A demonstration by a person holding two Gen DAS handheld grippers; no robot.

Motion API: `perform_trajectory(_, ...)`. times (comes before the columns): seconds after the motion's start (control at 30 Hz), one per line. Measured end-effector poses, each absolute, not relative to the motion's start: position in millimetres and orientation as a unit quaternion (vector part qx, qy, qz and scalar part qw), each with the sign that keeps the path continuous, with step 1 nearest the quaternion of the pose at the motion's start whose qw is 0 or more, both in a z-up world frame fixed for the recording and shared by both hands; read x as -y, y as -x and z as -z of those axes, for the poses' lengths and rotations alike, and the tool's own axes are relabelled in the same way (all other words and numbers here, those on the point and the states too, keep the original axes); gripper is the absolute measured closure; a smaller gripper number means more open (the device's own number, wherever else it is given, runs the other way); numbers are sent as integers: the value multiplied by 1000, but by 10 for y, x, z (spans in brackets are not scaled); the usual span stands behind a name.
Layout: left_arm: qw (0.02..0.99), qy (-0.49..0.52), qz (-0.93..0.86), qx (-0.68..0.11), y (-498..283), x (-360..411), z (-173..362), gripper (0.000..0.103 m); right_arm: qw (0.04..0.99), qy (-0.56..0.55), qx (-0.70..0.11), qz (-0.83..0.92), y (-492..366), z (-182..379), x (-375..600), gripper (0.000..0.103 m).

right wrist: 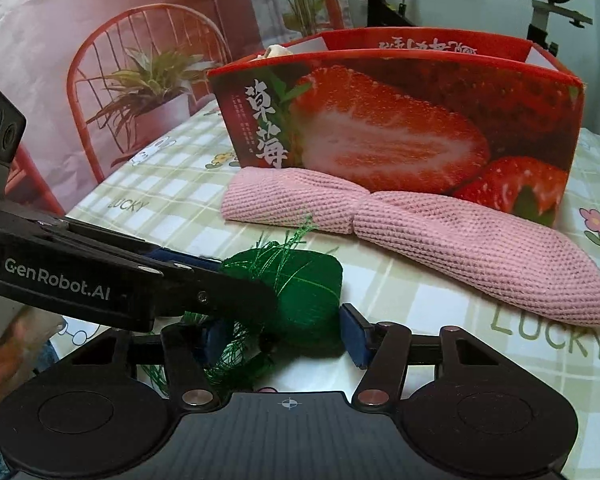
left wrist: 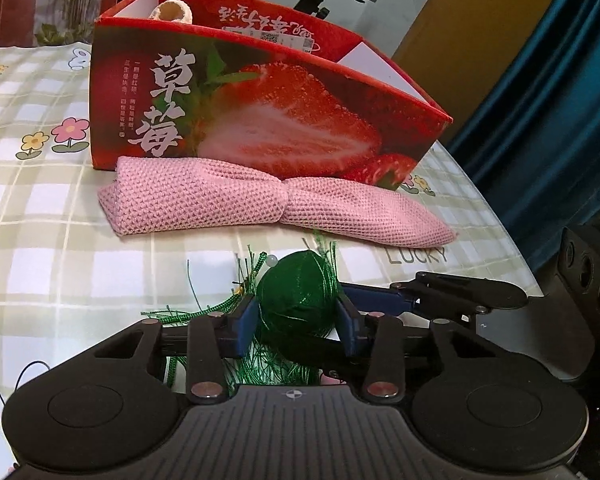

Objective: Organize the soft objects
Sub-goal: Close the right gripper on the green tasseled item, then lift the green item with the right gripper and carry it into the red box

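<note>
The left gripper [left wrist: 296, 322] has its blue pads pressed on both sides of the green tasselled ball [left wrist: 298, 300], which sits on the checked tablecloth [left wrist: 52, 216] at the near edge. From the right, the right gripper [right wrist: 284, 338] straddles the same ball with its jaws apart; its right pad stands clear. This looks like the pick-up step; next comes a lift over the pink knitted pillow [left wrist: 260, 204] into the strawberry box [left wrist: 260, 120] behind. The box's tall near wall demands height. The table's right edge runs close; open cloth lies left.
</note>
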State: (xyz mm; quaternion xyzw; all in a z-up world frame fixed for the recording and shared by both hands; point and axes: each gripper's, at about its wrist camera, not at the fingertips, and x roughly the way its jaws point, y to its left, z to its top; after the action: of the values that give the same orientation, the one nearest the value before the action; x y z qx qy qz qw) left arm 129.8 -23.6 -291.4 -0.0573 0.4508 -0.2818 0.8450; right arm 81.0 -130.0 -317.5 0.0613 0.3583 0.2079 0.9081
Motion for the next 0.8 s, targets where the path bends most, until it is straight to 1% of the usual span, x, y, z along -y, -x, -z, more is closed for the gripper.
perform_trajectory(0.2, 846, 56, 282, -449, -1313, 239, 2867, 59, 910, -60, -353, -209, -778, 3140, 1294, 51)
perform_trajectory(0.5, 856, 52, 290, -426, -1267, 191, 2642, 59, 921, -51, -328, -204, -723, 2954, 1298, 51)
perform_trajectory(0.67, 865, 53, 298, -401, -1282, 207, 2424, 59, 931, -42, -302, -200, -723, 2737, 1322, 51)
perform_trajectory(0.8, 875, 65, 306, -371, -1377, 197, 2129, 59, 941, -30, -274, -197, -810, 2456, 1363, 51)
